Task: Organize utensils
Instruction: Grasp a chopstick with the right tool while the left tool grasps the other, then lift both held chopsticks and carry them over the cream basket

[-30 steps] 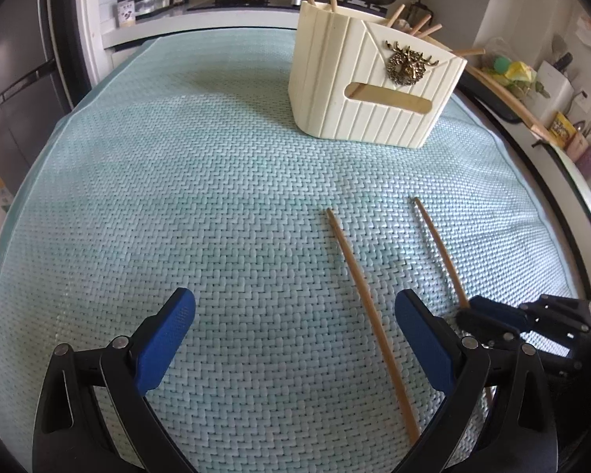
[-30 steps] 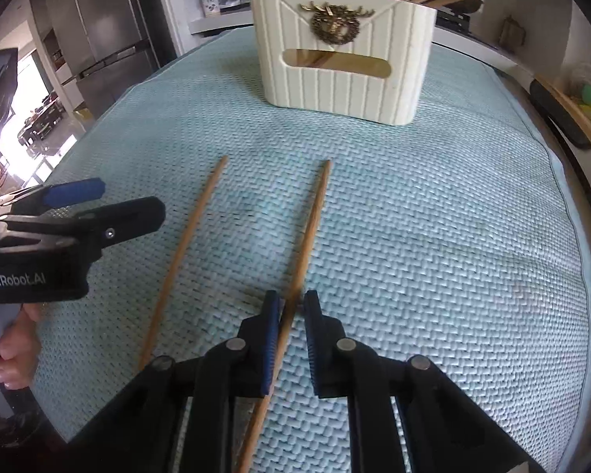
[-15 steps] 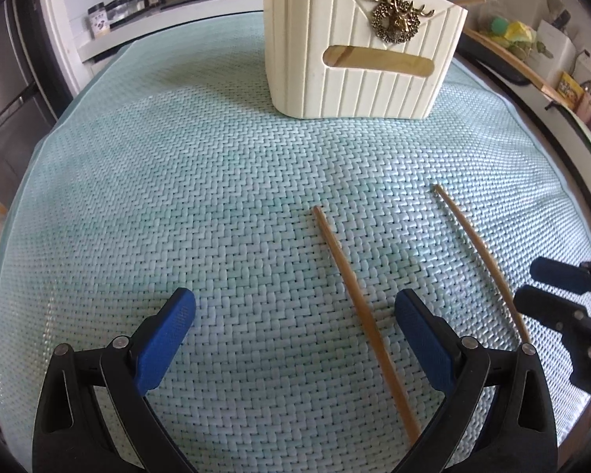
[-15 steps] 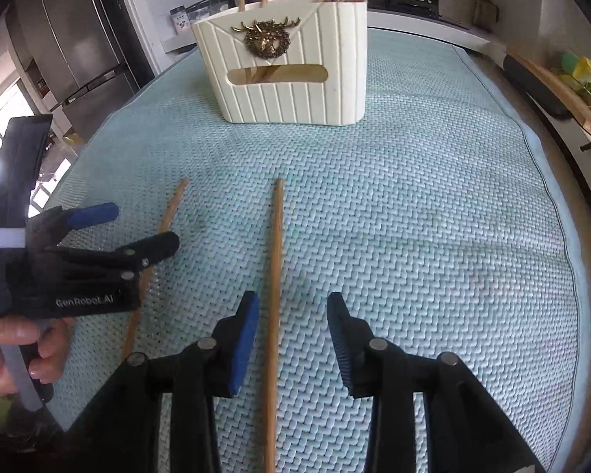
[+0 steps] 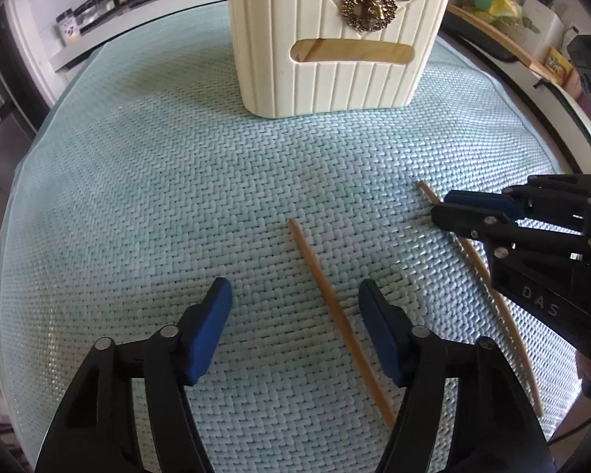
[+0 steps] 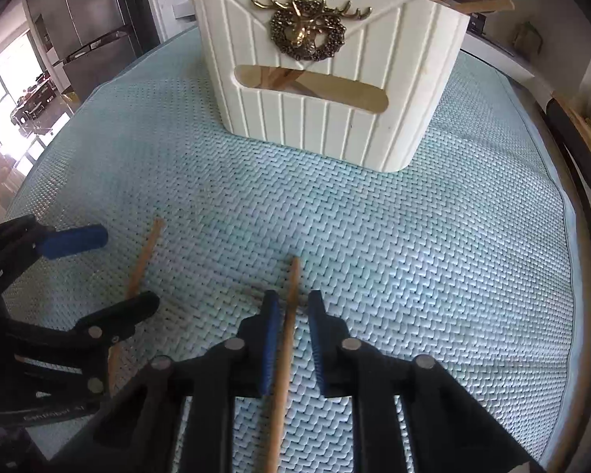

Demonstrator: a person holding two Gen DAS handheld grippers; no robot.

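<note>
teal woven mat [image 5: 138,181], both chopsticks [image 6: 285,339] pointing toward holder [image 6: 335,90], jaws open astride each

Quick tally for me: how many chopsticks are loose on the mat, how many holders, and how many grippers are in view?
Loose chopsticks on the mat: 2, the left chopstick and the right chopstick
Cream utensil holder: 1
Grippers: 2, the left gripper and the right gripper
Total: 5
More sticks stand in the holder, but those cannot be counted.
</note>
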